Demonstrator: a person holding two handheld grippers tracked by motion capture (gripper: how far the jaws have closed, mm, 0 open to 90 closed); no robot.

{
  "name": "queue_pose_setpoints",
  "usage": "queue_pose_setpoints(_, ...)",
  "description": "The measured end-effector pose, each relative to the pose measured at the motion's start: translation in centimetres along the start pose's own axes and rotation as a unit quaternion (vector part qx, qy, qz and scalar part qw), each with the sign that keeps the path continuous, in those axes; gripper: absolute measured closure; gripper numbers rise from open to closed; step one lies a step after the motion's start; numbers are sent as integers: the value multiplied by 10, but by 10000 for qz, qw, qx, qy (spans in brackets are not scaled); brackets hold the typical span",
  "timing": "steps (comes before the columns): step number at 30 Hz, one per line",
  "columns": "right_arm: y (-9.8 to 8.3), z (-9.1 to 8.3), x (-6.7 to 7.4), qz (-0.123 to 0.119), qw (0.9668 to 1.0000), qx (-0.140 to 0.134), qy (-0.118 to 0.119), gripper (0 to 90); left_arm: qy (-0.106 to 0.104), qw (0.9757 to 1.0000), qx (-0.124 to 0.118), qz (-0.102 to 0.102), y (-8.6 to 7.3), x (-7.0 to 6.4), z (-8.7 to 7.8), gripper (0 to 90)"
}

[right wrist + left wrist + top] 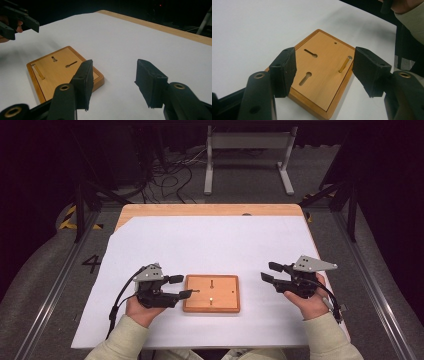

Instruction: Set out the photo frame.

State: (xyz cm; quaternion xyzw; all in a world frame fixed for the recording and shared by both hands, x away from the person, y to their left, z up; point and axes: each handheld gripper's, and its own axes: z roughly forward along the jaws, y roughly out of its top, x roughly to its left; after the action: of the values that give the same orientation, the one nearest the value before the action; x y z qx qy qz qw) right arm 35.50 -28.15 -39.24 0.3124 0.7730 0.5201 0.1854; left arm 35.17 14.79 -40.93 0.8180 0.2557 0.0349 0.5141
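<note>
A small wooden board point(222, 305) lies on the white sheet near the table's front. It has two keyhole slots point(310, 53) and a small hole, and a brass pin point(345, 64) stands in it. My left gripper point(181, 286) is open at the board's left edge, its lower jaw tip reaching just over the edge. In the left gripper view the jaws point(324, 60) frame the board point(322, 82) with nothing between them. My right gripper point(267, 271) is open to the right of the board, apart from it. Its view has the board point(57, 75) beyond its left jaw.
A white sheet point(210, 245) covers most of the wooden table point(210, 210). Beyond the far edge are cables and a grey stand point(247, 155) on the floor. Metal rails run along both sides of the table. The left gripper point(17, 20) appears at the right gripper view's upper left.
</note>
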Motion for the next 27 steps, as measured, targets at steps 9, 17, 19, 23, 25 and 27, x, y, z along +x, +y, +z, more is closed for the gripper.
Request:
queue_pose_setpoints(9,-2,-2,-2,95,9999,-38,-5,481,-69,9997,218,42,5,-14,14,327)
queue_pose_setpoints(17,-3,-2,-3,123,9999,-32,-16,481,-13,9993,321,195,6,-23,26,334)
queue_pose_setpoints(19,-3,-2,-3,122,9999,-33,-17,480,-21,9993,308,197,6,-24,27,339)
queue_pose_setpoints(23,-3,-1,-2,115,9999,-22,-1,480,-84,9993,299,229,5,-24,29,344)
queue_pose_setpoints(25,-3,-1,-1,118,9999,-27,15,480,-113,9991,331,236,5,-24,31,354)
queue_pose_setpoints(27,-3,0,-1,125,9999,-21,20,480,-80,9988,378,287,3,-25,36,373)
